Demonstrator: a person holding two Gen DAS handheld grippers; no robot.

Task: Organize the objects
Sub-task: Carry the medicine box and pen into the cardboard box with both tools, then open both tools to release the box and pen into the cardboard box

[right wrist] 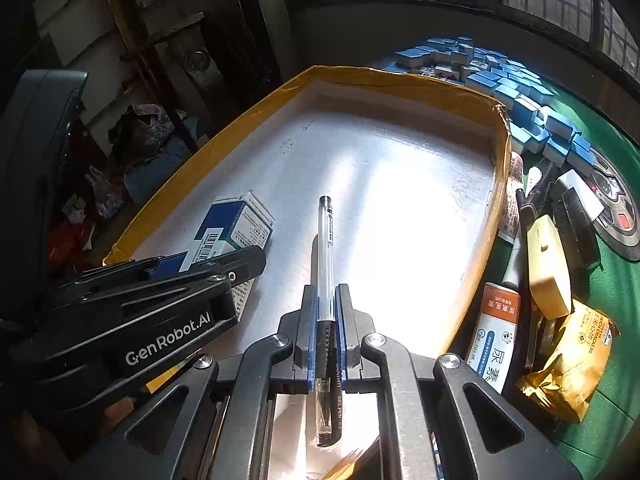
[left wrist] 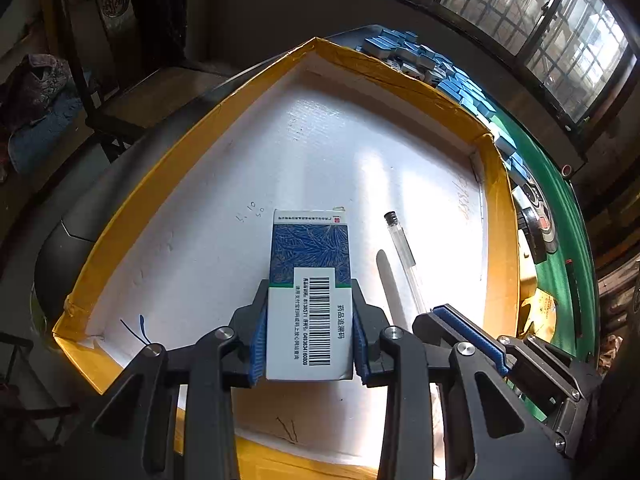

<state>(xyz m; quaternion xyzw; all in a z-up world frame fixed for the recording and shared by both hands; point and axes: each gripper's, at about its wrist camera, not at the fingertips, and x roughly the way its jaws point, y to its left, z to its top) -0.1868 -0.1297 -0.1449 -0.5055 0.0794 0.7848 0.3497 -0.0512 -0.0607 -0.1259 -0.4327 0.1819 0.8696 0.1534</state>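
While over one tray (left wrist: 132,216): left tool (left wrist: 309,332) grips one medicine box (left wrist: 310,264) | right tool (right wrist: 324,332) grips one pen (right wrist: 326,248)

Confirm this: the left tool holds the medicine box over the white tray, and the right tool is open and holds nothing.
Wrong on one point: the right tool is shut on a pen, as the right wrist view shows. The left tool does hold the medicine box over the white tray.

Blue-and-white medicine box (left wrist: 310,296), barcode label up, over the white tray floor; clear gel pen (right wrist: 326,264) at its 3 o'clock, pointing 12.
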